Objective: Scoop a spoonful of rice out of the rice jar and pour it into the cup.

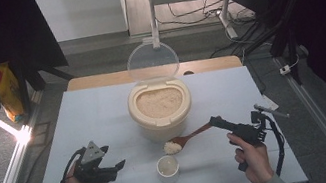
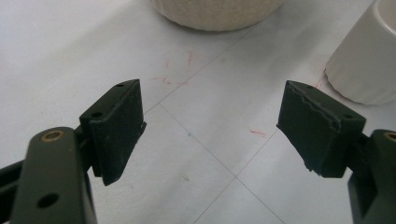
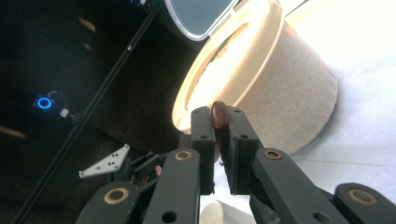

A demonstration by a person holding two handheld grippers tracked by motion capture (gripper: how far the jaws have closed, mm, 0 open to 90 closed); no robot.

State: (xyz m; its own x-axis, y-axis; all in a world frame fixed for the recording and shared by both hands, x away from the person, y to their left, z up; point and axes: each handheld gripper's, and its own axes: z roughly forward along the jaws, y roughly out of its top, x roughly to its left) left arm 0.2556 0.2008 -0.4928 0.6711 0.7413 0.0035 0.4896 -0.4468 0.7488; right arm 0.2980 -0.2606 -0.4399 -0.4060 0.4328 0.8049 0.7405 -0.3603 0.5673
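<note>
Work in hand: rice is being moved by spoon from the rice container (image 1: 160, 109) to the small white cup (image 1: 168, 169). All places below are referred to the cup.

The wooden spoon (image 1: 185, 140) is clamped by its handle end between the jaws of the right hand-held gripper (image 1: 215, 121); in the right gripper view the brown handle tip (image 3: 218, 115) is seen pinched between the two closed pads. The bowl of the spoon carries a heap of rice (image 1: 172, 147) and is held just above and slightly behind the cup, at its far rim. No grains are seen falling.

The container stands behind the cup, with its clear lid (image 1: 152, 62) swung up and open; it is nearly full. The inside of the cup appears pale; whether rice is already in it cannot be told from the high view.

The left hand-held gripper (image 1: 119, 166) rests on the counter (image 1: 99, 118) to the left of the cup, released: in the left gripper view the jaws stand wide apart with nothing between them, and the cup wall (image 2: 369, 56) lies beyond the right-hand jaw.

Judgement: scooping and carrying are done for this load. Left to do: tipping the spoon over the cup mouth, then putting the spoon down or going back for more.
</note>
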